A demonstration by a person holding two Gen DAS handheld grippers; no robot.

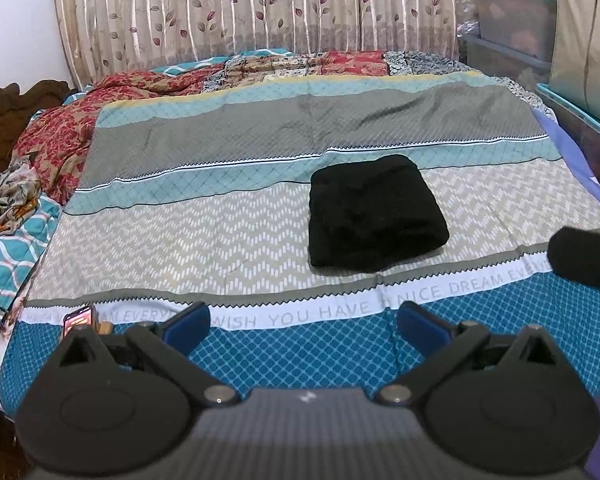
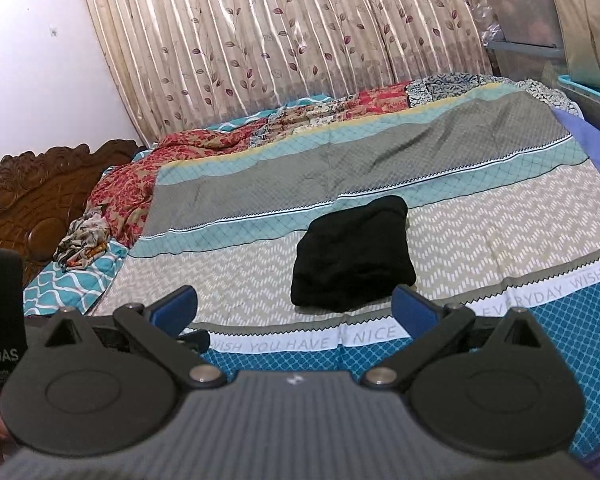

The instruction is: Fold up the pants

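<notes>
Bedsheet [image 1: 260, 216] band reading "WISH YOU HAVE A NICE DREAM EVERYDAY", black strap [image 2: 2, 320] marked "DAS"

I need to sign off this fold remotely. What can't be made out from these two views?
- Black pants: folded bundle on the bedspread; layers and underside hidden, the fabric too dark in both views.
- Phone: left wrist view, partly hidden behind the left tool; screen too small to read.
- Bedspread lettering: cut off by the right tool and the frame edge.
- Storage bins: contents blurred.
</notes>
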